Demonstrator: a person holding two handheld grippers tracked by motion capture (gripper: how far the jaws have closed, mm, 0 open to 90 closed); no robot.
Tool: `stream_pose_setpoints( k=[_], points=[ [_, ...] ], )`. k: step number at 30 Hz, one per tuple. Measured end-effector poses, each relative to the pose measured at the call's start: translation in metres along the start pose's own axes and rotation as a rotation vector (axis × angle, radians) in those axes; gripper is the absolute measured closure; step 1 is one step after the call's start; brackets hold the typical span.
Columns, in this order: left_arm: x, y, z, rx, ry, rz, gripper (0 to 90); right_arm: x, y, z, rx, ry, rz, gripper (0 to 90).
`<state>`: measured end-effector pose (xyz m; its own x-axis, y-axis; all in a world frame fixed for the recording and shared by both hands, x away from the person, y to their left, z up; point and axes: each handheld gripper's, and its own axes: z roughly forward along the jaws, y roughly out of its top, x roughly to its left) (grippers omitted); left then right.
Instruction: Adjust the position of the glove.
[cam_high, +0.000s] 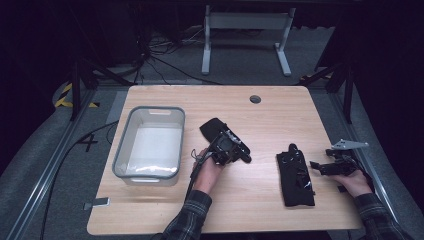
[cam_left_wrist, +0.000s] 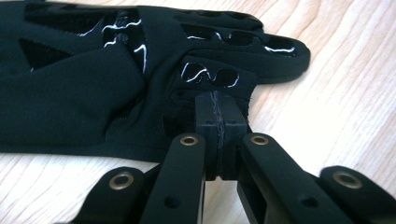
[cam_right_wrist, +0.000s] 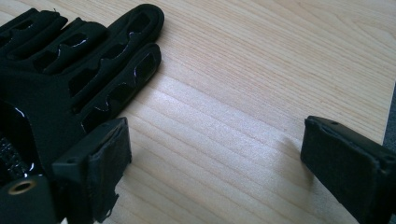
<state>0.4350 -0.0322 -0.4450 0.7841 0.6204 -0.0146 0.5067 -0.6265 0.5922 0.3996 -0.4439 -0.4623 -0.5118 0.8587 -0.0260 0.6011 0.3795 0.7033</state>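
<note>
Left gripper is being held fully closed, its two black jaws pressed together on the edge of the near glove; a fold of black fabric by the thumb part is being pinched between the pads, so a grip is judged to be made; in the high view the same left gripper is being seen at mid-table with that glove lying just behind it, toward the far edge; the bin is lying to the left of this gripper, near it, with its long axis running front to back; a leftward carry across bare wood is therefore being called for, judged from the layout; right gripper is being held wide open with nothing between its jaws; the second glove is lying just beside its left-hand jaw, fingers pointing away from the camera; in the high view the right gripper is sitting just right of that second glove, whose long axis is running front to back; the left hand is the nearer one to the bin, the right hand being well apart from it; table is otherwise bare around both gloves.
</note>
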Motion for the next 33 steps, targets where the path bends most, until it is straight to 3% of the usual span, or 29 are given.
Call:
stream_pose_setpoints(
  k=[11,23,29,33],
  points=[
    [-0.024,0.029,0.026,-0.044,-0.113,0.018,89.8,0.000,0.000,0.000,0.000,0.000,0.000,9.2],
    [-0.046,0.068,0.055,-0.062,-0.160,0.049,89.8,0.000,0.000,0.000,-0.001,0.000,0.000,9.2],
    [-0.047,0.070,0.055,-0.075,-0.179,0.045,89.7,0.000,0.000,0.000,-0.001,0.000,0.001,9.2],
    [-0.038,0.070,0.040,-0.103,-0.183,0.029,89.7,0.000,0.000,0.000,-0.001,0.000,0.001,9.2]
  ],
)
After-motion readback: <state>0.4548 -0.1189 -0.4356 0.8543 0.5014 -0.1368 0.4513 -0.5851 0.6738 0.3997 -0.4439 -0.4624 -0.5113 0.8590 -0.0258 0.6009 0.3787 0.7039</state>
